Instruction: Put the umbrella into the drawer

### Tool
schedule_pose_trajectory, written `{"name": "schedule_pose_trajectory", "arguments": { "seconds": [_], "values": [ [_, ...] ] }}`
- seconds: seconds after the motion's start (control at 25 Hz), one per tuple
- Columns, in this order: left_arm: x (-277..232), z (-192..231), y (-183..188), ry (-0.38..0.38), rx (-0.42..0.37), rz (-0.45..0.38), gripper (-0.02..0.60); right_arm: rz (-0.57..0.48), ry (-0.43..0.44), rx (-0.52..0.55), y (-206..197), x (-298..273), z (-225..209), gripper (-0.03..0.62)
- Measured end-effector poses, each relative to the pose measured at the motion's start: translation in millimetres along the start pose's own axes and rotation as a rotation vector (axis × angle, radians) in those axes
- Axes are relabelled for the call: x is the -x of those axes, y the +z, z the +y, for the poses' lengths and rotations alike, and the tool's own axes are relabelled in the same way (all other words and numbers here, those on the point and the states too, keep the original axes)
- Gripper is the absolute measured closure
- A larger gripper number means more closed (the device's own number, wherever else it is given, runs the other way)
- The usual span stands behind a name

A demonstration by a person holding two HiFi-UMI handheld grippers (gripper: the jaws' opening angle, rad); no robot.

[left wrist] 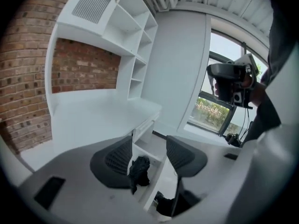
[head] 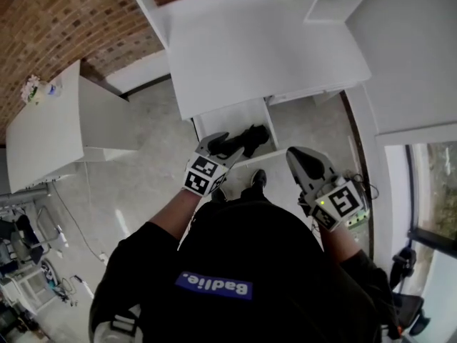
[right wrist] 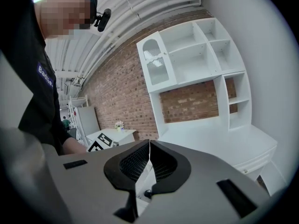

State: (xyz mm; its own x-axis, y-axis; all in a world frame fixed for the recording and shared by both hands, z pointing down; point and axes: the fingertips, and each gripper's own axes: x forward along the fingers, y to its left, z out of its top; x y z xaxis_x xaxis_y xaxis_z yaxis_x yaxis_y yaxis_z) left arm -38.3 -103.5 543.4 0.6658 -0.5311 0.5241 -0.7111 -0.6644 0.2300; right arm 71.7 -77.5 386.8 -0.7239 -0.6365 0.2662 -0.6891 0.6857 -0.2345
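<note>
Folded black umbrella (head: 248,138) lies in the open drawer (head: 227,114) under the counter (head: 250,41). Left claw (left wrist: 149,155) hangs released, empty; right claw (right wrist: 149,161) is clenched, empty. Placement seems complete; pushing the drawer closed likely comes next.

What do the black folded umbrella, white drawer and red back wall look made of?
Black folded umbrella: soft matte fabric, going by its crumpled folds. White drawer: probably painted or laminated board, with smooth flat panels. Red back wall: exposed brick, mortar lines visible.

Office-type rm: white desk (head: 250,48) w/ hutch shelves (right wrist: 201,55), brick wall (head: 64,20).
</note>
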Motion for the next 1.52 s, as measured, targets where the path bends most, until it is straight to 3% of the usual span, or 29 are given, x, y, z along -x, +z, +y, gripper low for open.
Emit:
{"name": "schedule_pose_trajectory", "arguments": {
  "seconds": [0.32,0.72,1.04,1.52],
  "values": [
    [63.3,-27.8,48.9,0.003,-0.020,-0.160,0.431,-0.027,0.052,0.026,4.9,-12.5,22.0,0.563],
    [115.1,-38.0,81.8,0.050,-0.016,-0.305,0.510,0.002,0.096,0.041,-2.1,-18.4,46.1,0.563],
    [132.2,-45.7,84.1,0.067,-0.013,-0.340,0.575,-0.013,0.134,-0.008,-4.3,-26.1,58.2,0.563],
    [137.1,-47.9,81.9,0.053,-0.015,-0.348,0.578,-0.005,0.136,-0.010,-10.2,-27.2,65.9,0.563]
  ]
}}
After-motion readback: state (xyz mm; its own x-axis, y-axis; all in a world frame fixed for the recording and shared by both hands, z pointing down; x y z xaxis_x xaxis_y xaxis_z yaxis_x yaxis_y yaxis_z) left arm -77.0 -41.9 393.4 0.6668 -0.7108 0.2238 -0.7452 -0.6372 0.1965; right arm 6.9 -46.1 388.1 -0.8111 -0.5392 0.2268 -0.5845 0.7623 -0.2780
